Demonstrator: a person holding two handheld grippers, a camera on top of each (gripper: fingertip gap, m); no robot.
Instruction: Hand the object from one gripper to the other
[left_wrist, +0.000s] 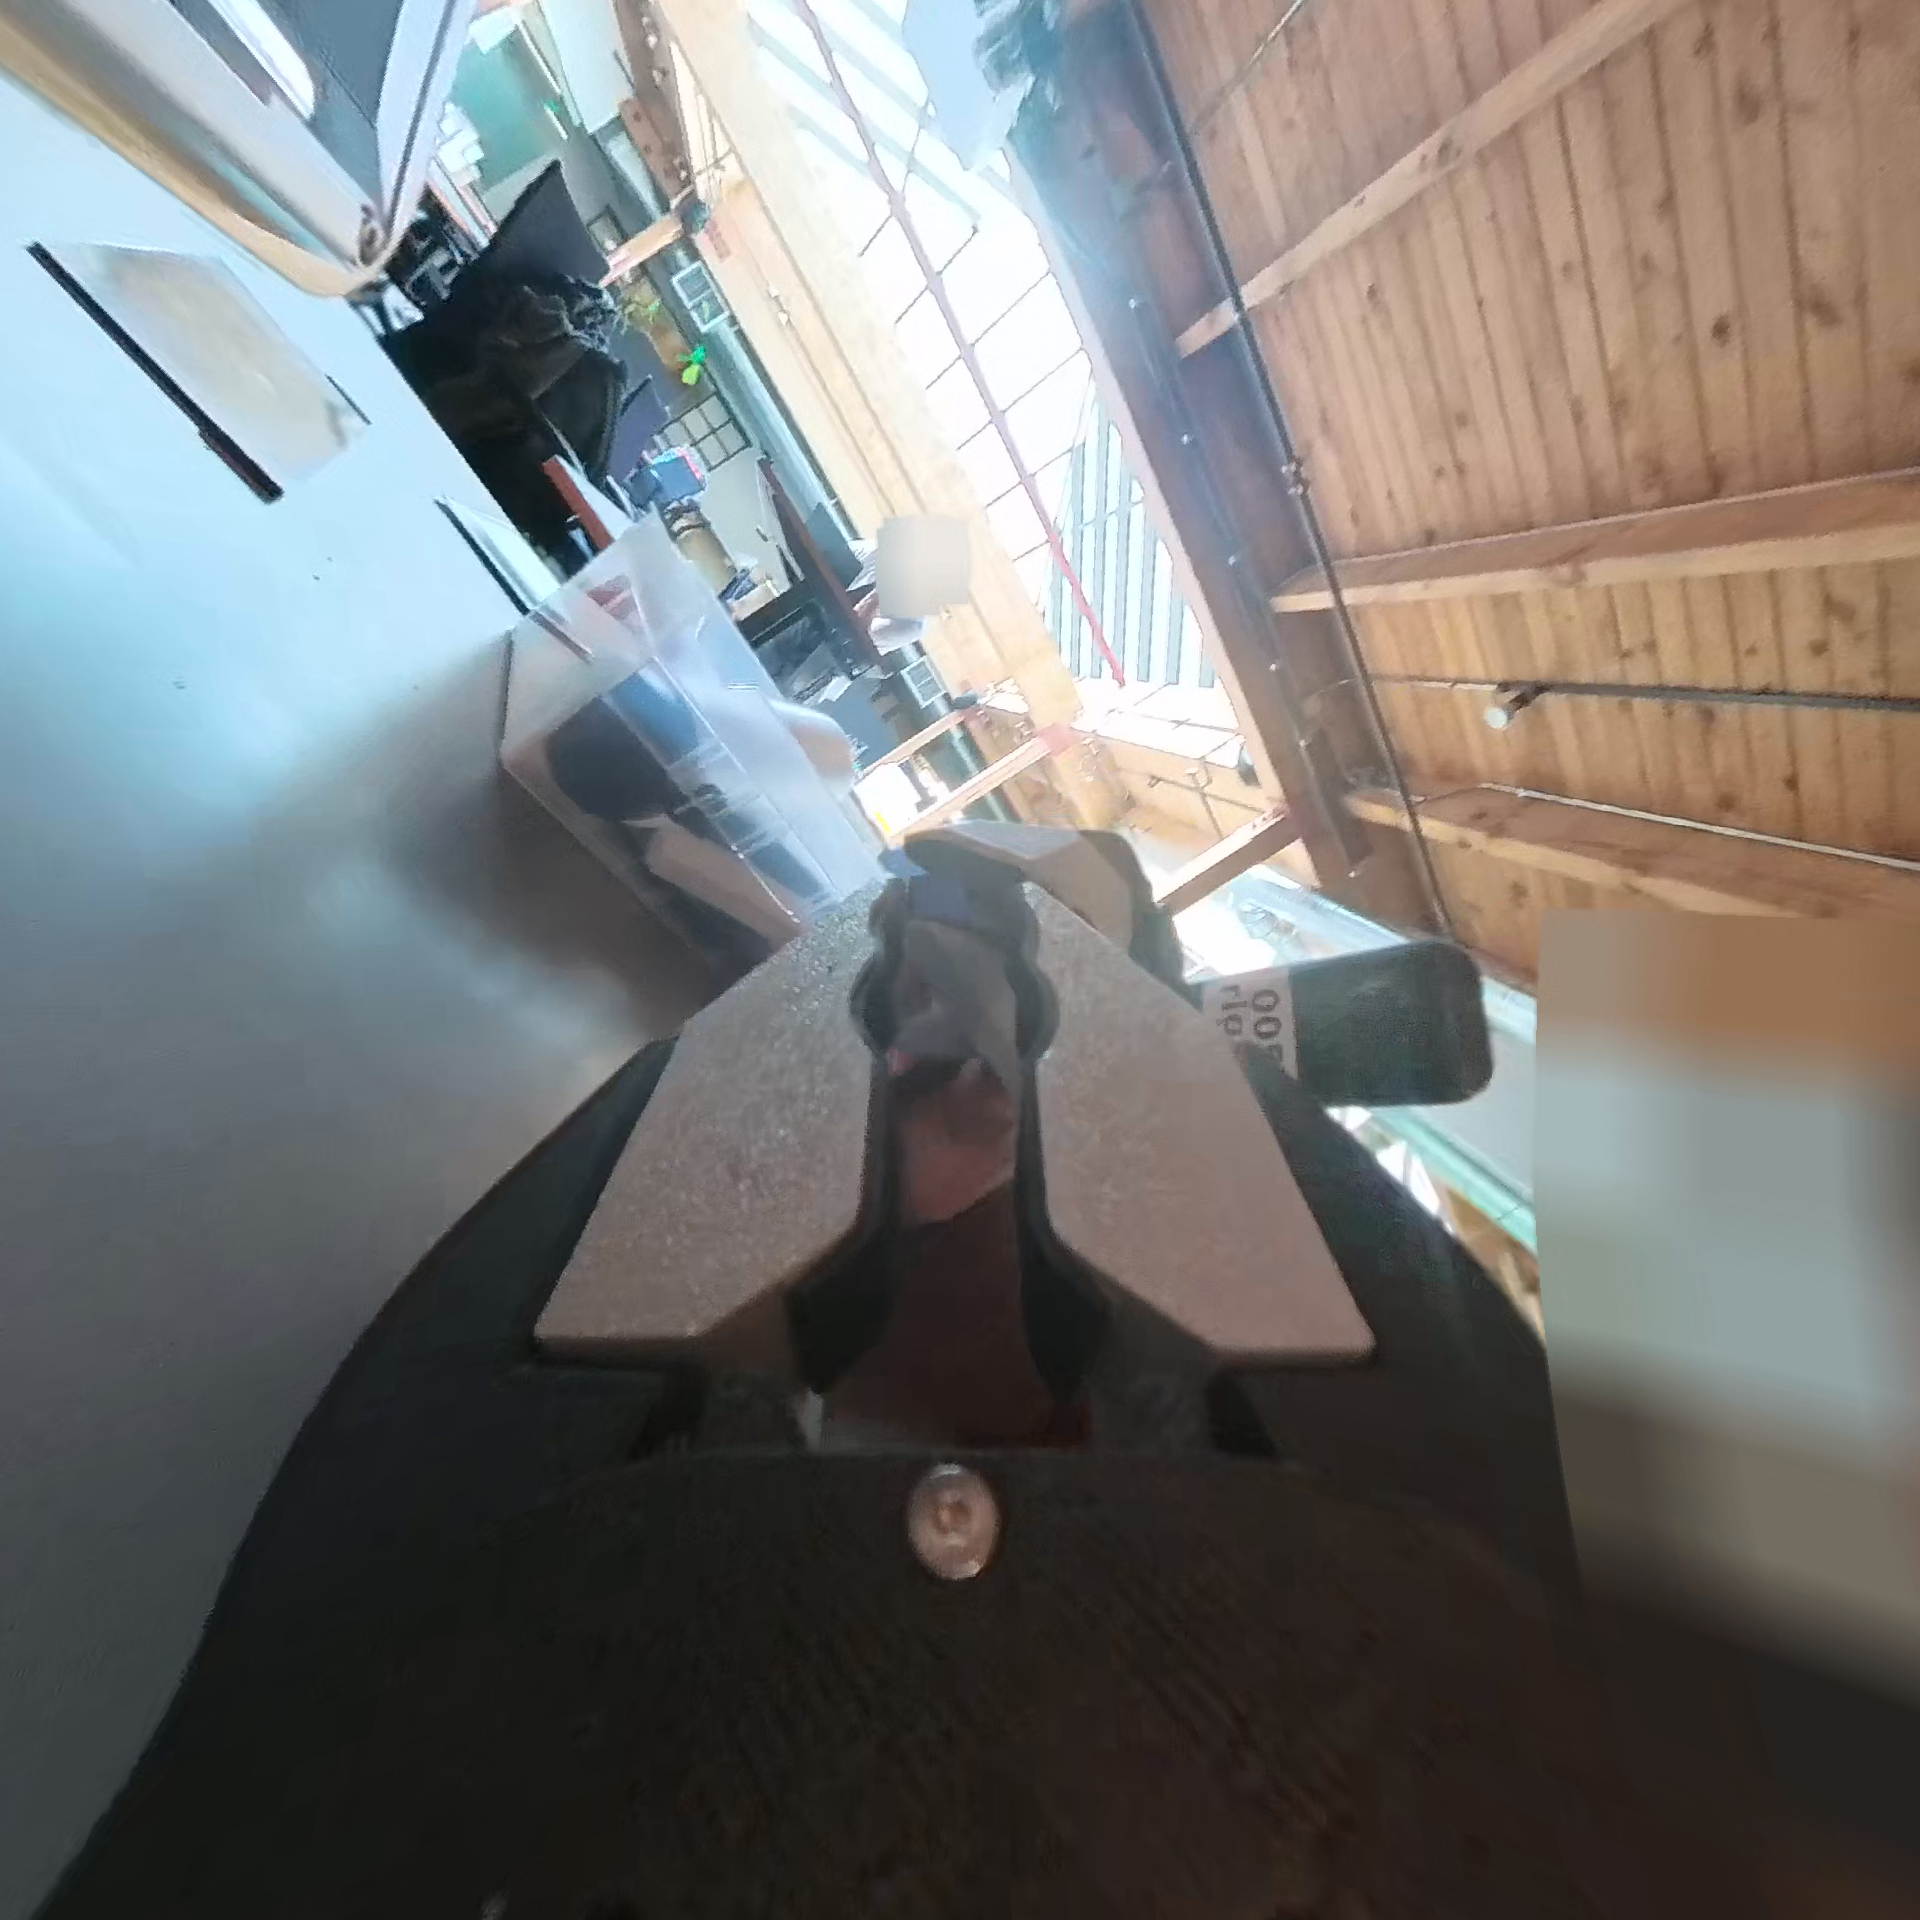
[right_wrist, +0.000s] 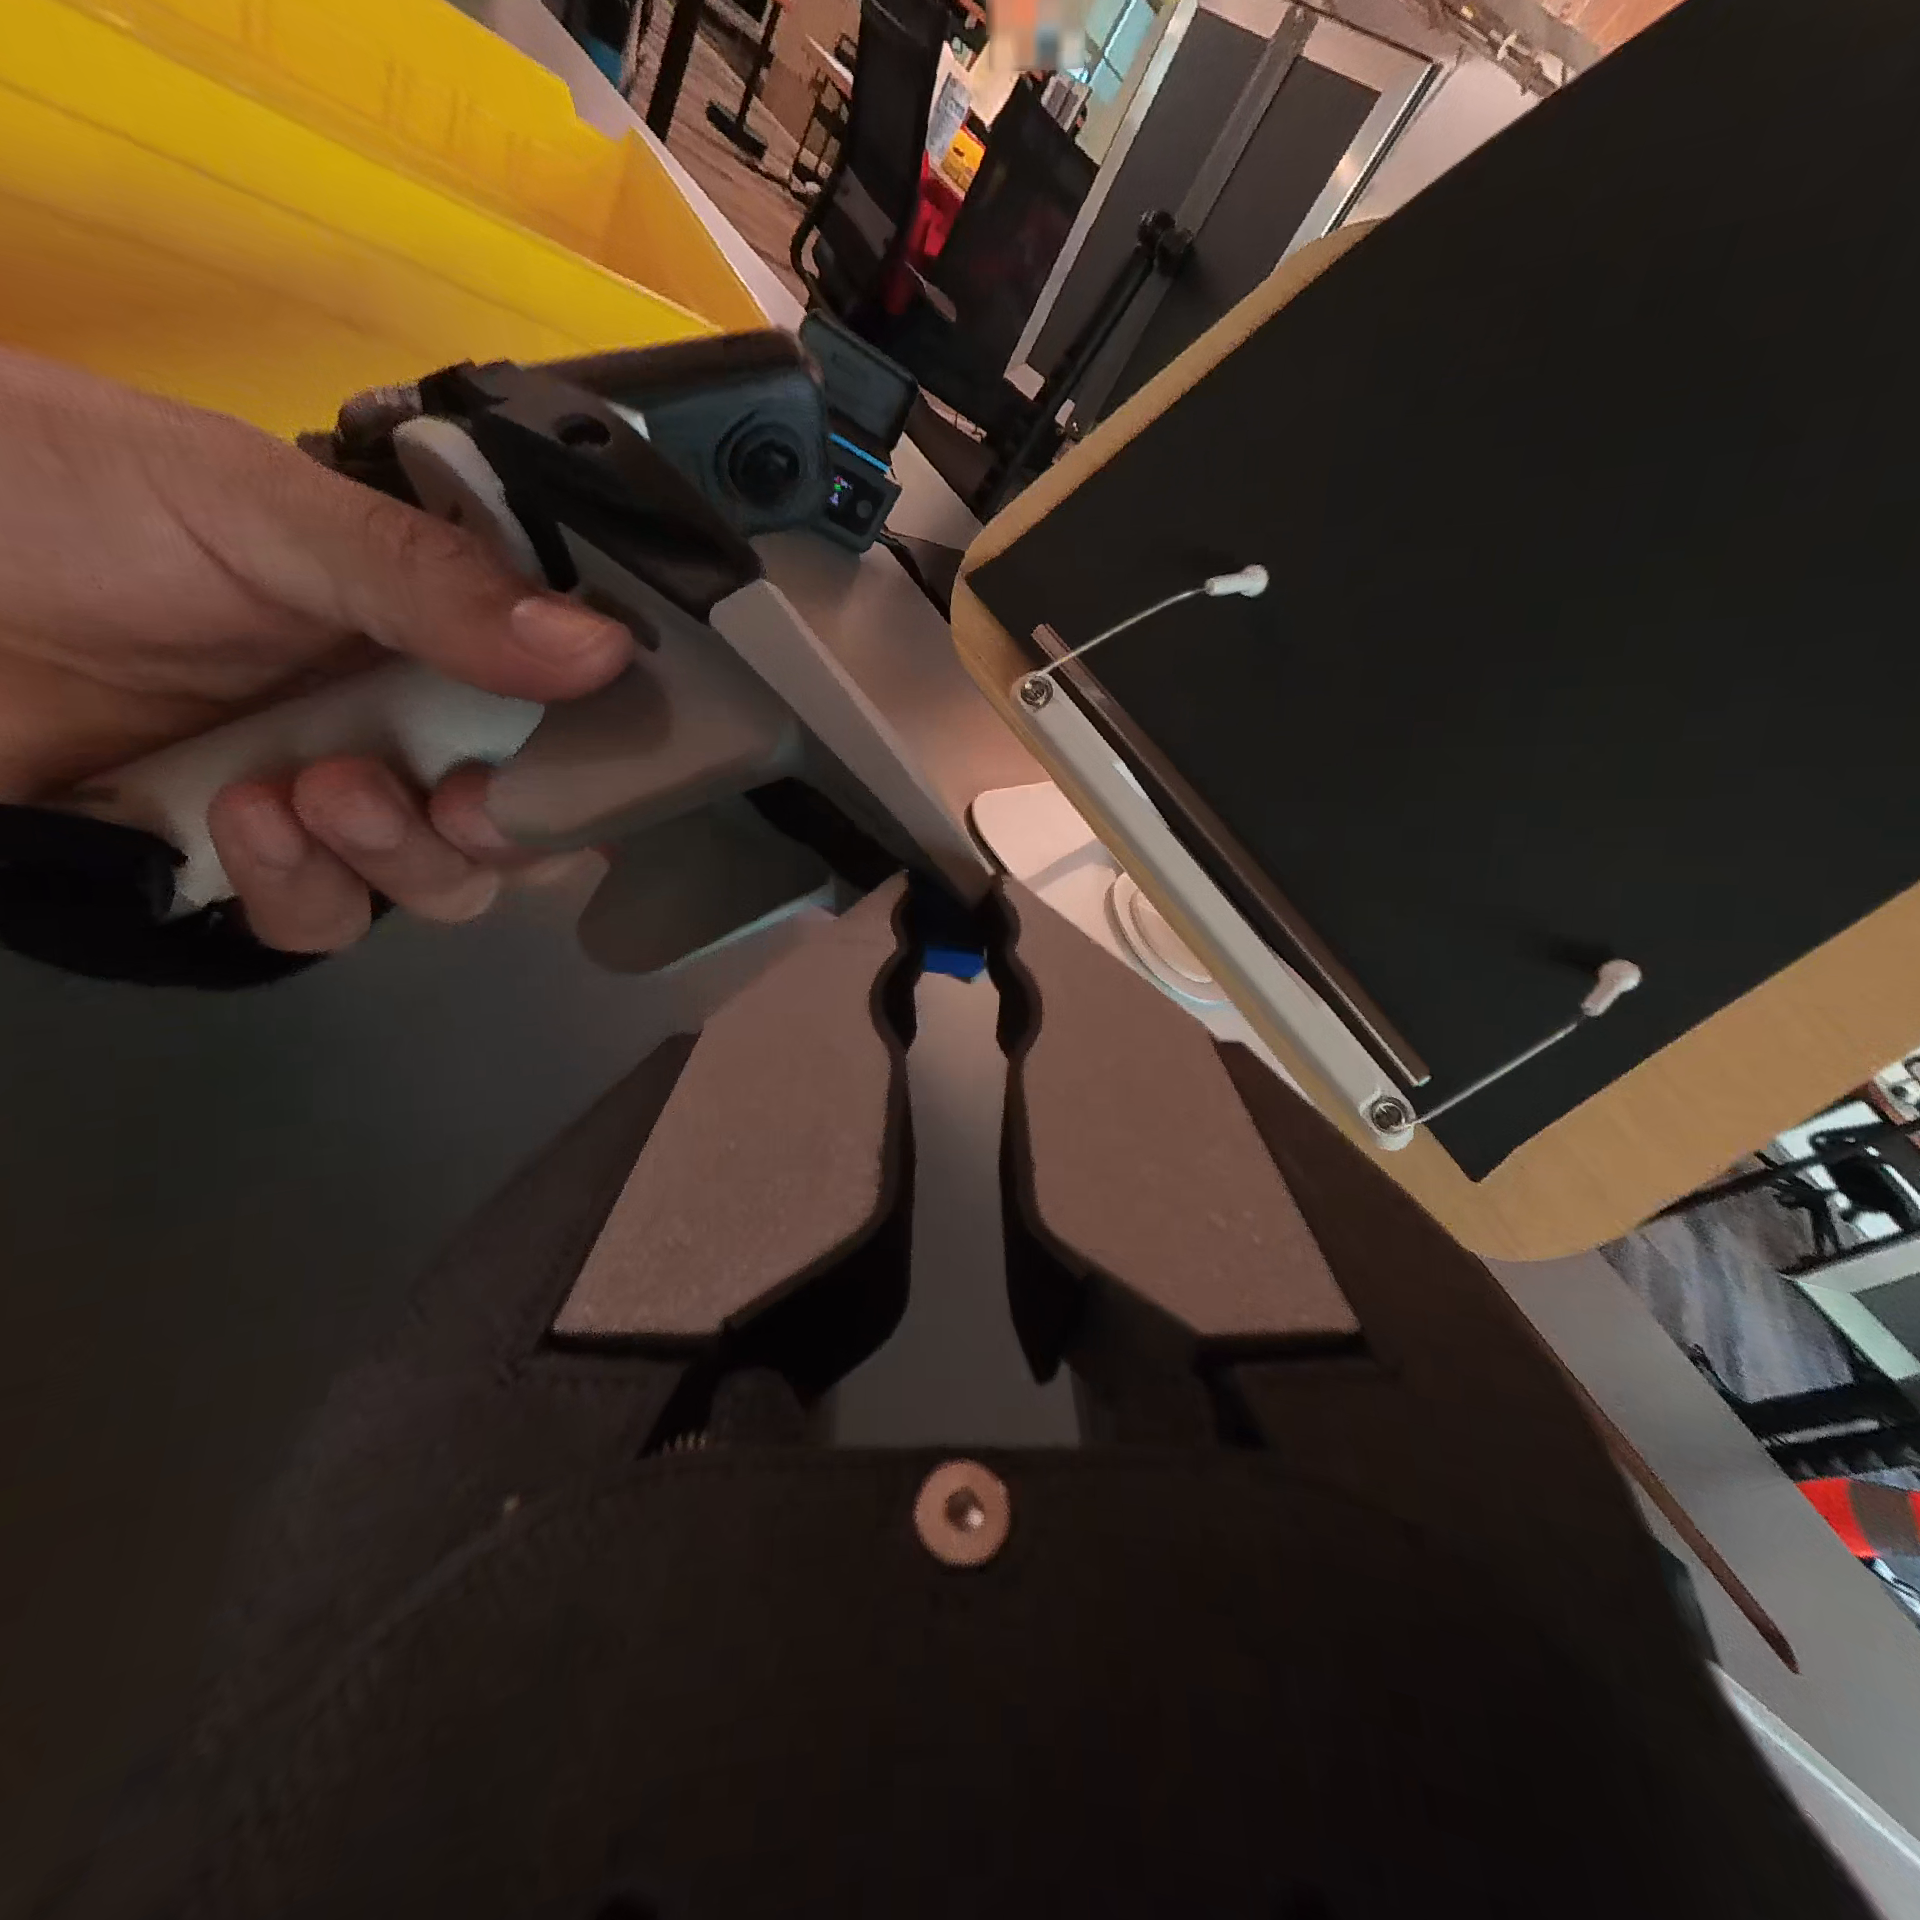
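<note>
L gripper (left_wrist: 951, 904) filled the lower half of the left wrist view. Its two grey fingers were drawn close w/ only a narrow slot between them, clamped at the tips on the blue object (left_wrist: 940, 896).

R gripper (right_wrist: 951, 935) filled the lower half of the right wrist view. Fingers likewise nearly together, tips pressed on either side of the same blue object, approx. head-on to the L gripper.

Black panel (right_wrist: 1507, 520) w/ pale wood edging stood tilted at upper right of the right wrist view. A white bar & two thin wires were fixed along its lower edge.

Yellow bin (right_wrist: 312, 208) sat at upper left, behind the hand.

Table (left_wrist: 156, 727), pale grey, lay below both tools.

Hand (right_wrist: 260, 644) wrapped the L gripper's white handle, thumb on top & fingers curled beneath.

Clear container (left_wrist: 675, 727) stood on the table beyond the L gripper's tips; dark contents, not identifiable.

Camera (right_wrist: 769, 457) was mounted on top of the L gripper, lens facing fwd.

Blue object: held off the table, at the meeting point of both pairs of tips. Mostly hidden, so shape unclear.
</note>
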